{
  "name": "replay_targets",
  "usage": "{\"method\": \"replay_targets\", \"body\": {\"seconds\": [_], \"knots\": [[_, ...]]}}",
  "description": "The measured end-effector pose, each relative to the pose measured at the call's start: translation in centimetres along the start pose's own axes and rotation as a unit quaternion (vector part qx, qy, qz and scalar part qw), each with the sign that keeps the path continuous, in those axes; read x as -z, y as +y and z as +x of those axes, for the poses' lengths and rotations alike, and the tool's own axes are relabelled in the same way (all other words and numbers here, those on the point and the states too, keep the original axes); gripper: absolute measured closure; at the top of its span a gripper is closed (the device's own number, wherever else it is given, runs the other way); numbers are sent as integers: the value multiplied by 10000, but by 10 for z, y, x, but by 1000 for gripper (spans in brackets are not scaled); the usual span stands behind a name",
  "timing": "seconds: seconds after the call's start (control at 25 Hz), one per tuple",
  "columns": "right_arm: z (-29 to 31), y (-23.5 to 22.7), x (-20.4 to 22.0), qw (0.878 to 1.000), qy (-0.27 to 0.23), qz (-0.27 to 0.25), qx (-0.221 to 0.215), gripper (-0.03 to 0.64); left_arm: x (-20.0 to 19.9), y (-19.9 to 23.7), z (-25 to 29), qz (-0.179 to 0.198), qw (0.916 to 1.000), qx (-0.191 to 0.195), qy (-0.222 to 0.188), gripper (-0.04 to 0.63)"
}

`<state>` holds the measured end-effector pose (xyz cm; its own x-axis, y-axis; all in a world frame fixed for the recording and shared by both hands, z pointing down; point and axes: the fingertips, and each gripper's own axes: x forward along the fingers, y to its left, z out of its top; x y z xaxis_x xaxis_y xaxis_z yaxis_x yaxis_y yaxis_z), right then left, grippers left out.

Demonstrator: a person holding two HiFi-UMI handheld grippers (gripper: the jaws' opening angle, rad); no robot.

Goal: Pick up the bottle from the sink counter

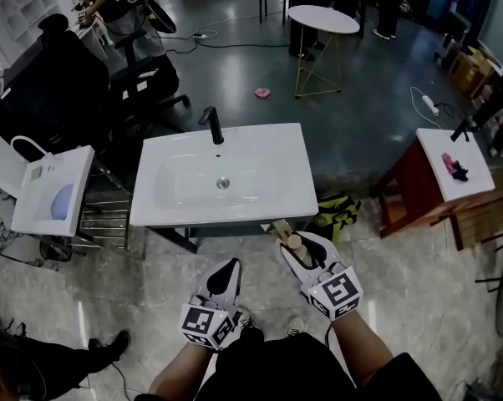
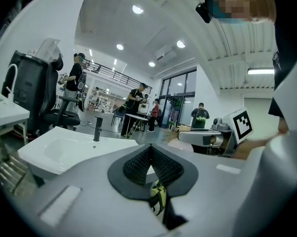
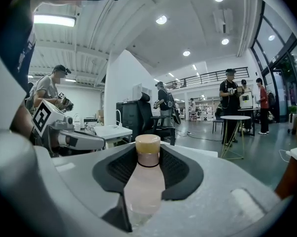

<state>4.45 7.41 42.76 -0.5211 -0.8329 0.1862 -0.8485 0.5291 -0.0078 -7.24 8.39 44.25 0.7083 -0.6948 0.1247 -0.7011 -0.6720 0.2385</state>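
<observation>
My right gripper (image 1: 299,246) has its jaws closed on the bottle (image 3: 144,184), whose pale, see-through body lies lengthwise between the dark ribbed pads (image 3: 121,168), one pad against each side. Its tan cap (image 3: 148,143) sticks out just past the jaw tips, pointing away from me. In the head view the bottle is off the tabletop: it hangs in my grip over the floor, just in front of the near edge of the white sink counter (image 1: 276,153) and towards that edge's right end. The counter has a shallow basin with a drain (image 1: 223,184) in the middle and a black tap (image 1: 212,124) at the back. My left gripper (image 1: 226,271) is to the left of the right one, a little nearer to me and apart from it. Its jaws are closed with nothing between them: in the left gripper view the ribbed pads meet at the tips, and through the small gap below them only a yellow-green bag (image 2: 158,197) shows.
</observation>
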Motion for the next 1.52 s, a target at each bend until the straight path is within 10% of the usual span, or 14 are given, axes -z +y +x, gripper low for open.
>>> {"method": "replay_targets", "body": {"seconds": [1.52], "knots": [[-71, -4, 15, 9994, -65, 102, -311, 478, 17, -73, -12, 67, 9995, -306, -27, 592]]}}
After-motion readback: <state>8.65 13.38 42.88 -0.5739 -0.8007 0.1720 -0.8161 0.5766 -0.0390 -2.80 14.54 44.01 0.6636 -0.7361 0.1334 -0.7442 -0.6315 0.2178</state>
